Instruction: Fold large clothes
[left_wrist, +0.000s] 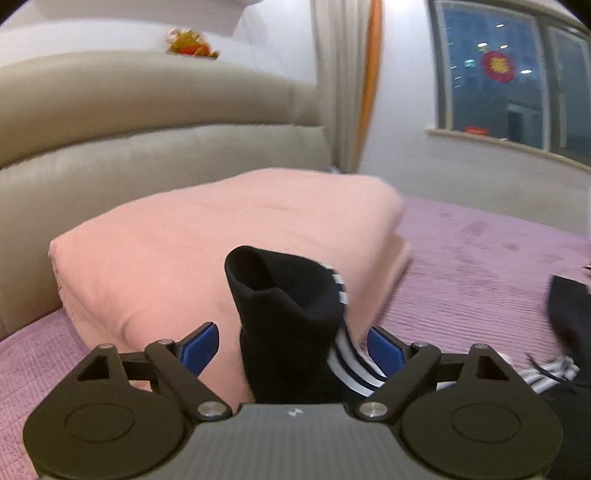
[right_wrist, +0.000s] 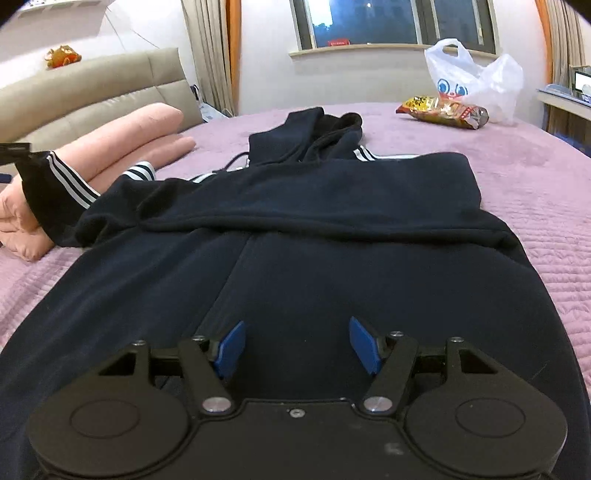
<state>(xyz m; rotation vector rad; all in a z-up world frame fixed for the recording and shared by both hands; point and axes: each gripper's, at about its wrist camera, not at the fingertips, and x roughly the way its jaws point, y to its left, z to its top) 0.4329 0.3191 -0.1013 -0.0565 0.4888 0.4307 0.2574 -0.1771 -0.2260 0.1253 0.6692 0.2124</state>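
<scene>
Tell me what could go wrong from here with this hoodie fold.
The sleeve cuff stands between the open left gripper pads, ungripped; it may flop onto the pink quilt instead of across the hoodie. The right gripper is open above the hoodie, so nothing pins the loose fold. The drawstring trails on the bed and could snag.
</scene>
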